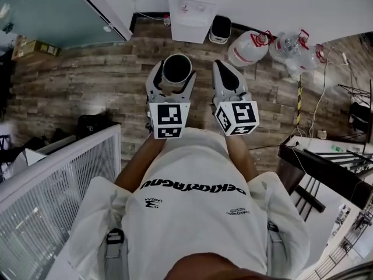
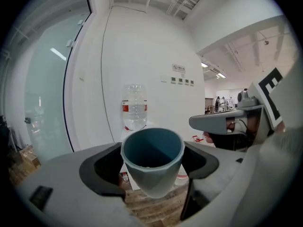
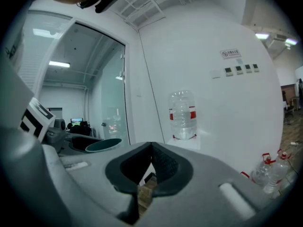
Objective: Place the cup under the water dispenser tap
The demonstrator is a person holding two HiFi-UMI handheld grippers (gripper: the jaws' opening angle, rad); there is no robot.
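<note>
A blue-grey cup [image 1: 176, 69] stands upright between the jaws of my left gripper [image 1: 173, 73], which is shut on its sides. In the left gripper view the cup [image 2: 152, 157] fills the gap between the dark pads, and its inside looks empty. Ahead, against the white wall, stands the white water dispenser [image 1: 192, 13] with a clear bottle [image 2: 134, 107] on top. My right gripper [image 1: 226, 69] travels beside the left one, its tips together with nothing held [image 3: 150, 148]. The right gripper view also shows the cup's rim [image 3: 103, 144] at left and the dispenser's bottle [image 3: 182, 115].
Two spare water jugs [image 1: 249, 48] [image 1: 291, 45] lie on the wooden floor right of the dispenser, and a small black-and-white bin [image 1: 220, 29] stands beside it. A glass partition [image 1: 52, 10] is at far left, a white mesh fence [image 1: 64, 168] near left, a desk [image 1: 326, 168] at right.
</note>
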